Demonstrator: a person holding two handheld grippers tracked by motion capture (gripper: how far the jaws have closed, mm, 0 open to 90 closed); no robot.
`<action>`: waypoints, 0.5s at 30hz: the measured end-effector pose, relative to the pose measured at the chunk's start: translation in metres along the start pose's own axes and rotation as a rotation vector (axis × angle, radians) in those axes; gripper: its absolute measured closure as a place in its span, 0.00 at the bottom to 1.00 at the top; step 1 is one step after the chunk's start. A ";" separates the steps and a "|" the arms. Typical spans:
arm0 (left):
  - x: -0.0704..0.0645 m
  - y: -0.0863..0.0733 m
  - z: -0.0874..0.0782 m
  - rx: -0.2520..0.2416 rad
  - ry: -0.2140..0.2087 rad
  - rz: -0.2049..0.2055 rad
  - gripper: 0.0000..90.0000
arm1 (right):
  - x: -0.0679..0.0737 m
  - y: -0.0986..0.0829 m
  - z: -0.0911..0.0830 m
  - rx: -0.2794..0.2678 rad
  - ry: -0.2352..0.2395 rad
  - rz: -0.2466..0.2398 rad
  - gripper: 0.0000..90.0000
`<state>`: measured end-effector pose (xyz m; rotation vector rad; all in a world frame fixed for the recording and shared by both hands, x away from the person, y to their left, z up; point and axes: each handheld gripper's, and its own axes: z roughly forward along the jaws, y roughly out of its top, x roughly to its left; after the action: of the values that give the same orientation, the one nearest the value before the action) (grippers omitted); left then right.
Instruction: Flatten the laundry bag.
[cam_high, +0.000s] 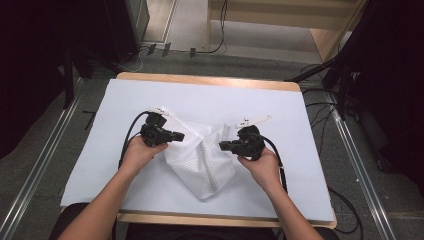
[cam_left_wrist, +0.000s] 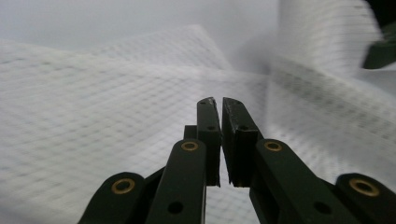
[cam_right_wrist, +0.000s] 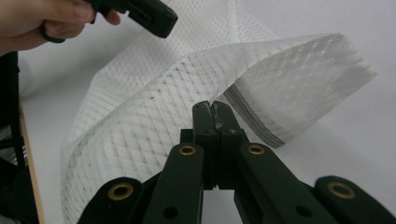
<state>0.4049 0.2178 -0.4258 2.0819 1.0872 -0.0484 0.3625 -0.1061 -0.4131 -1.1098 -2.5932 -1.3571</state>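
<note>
On the white table (cam_high: 280, 107), a white mesh bag (cam_high: 202, 160) lies crumpled at the centre, its lower corner pointing toward the person and its two upper flaps raised toward the grippers on either side. Largest risk: if both hands pull apart while the grips are unequal, the light mesh may slide free on one side and the bag would collapse back into a heap; the cause would be the thin, slippery weave held only at an edge. A second risk is that a jaw pinches two layers together, so the bag would fold or bunch rather than spread. A smaller risk is snagging of the open weave on a jaw tip. Left hand (cam_high: 141, 152): forearm enters from the bottom left, palm wrapped round the left gripper (cam_high: 176, 136), which points rightward at the bag's left flap. In the left gripper view its jaws stand almost together with a thin slit between them, mesh lying behind; whether any fabric sits in that slit cannot be told. Right hand (cam_high: 262, 165): forearm enters from the bottom right, holding the right gripper (cam_high: 223, 145) pointed leftward at the right flap. In the right gripper view the jaws are pressed together, and the folded edge of the bag (cam_right_wrist: 261, 84) rises directly from their tips, apparently pinched.
</note>
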 end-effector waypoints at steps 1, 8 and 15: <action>0.004 0.000 0.000 -0.002 0.006 -0.011 0.96 | 0.001 -0.001 -0.003 0.001 -0.002 0.007 1.00; 0.022 0.001 0.002 0.009 0.040 -0.044 0.96 | 0.011 -0.012 -0.017 -0.011 -0.004 0.010 1.00; 0.035 0.002 0.009 0.018 0.058 -0.071 0.95 | 0.018 -0.034 -0.028 0.010 -0.002 0.021 1.00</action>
<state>0.4307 0.2355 -0.4434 2.0718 1.2000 -0.0327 0.3200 -0.1289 -0.4142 -1.1338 -2.5790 -1.3386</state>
